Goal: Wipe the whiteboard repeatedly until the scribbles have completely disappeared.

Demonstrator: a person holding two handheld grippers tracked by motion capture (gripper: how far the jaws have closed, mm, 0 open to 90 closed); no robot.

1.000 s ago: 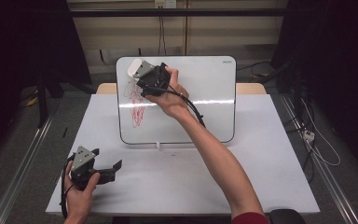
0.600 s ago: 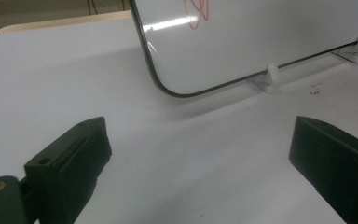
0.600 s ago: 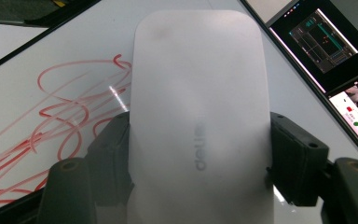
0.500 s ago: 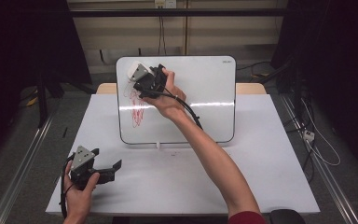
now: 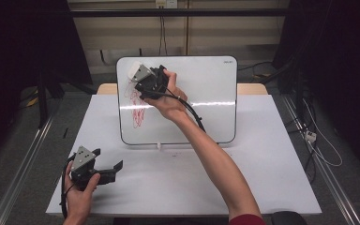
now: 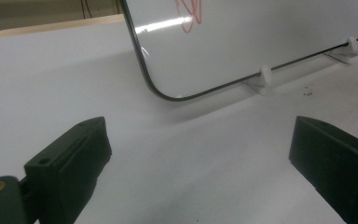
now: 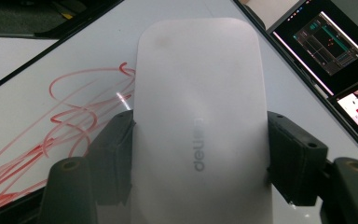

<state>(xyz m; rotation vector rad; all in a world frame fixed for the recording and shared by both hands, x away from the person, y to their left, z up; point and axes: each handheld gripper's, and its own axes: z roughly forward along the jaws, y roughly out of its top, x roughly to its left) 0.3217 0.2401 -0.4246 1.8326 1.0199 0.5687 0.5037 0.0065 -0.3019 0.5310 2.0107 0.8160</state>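
The eraser (image 7: 200, 130) is a smooth white block with rounded corners, most likely light and stiff, its plastic back probably slippery; the sensible hold is across its two long sides near the middle, which is where the right gripper (image 7: 200, 154) has it, jaws closed onto either flank; in the right gripper view its long axis runs straight away from the jaws, the far rounded end pointing toward the board's upper edge. In the high view it sits against the upper left part of the whiteboard (image 5: 206, 93), at the top of the red scribble (image 5: 138, 110); the board stands tilted back on small white feet at the far side of the table (image 5: 262, 178); the left gripper (image 5: 115, 168) rests low near the table's front left, well apart from the board, jaws spread wide with nothing between them.
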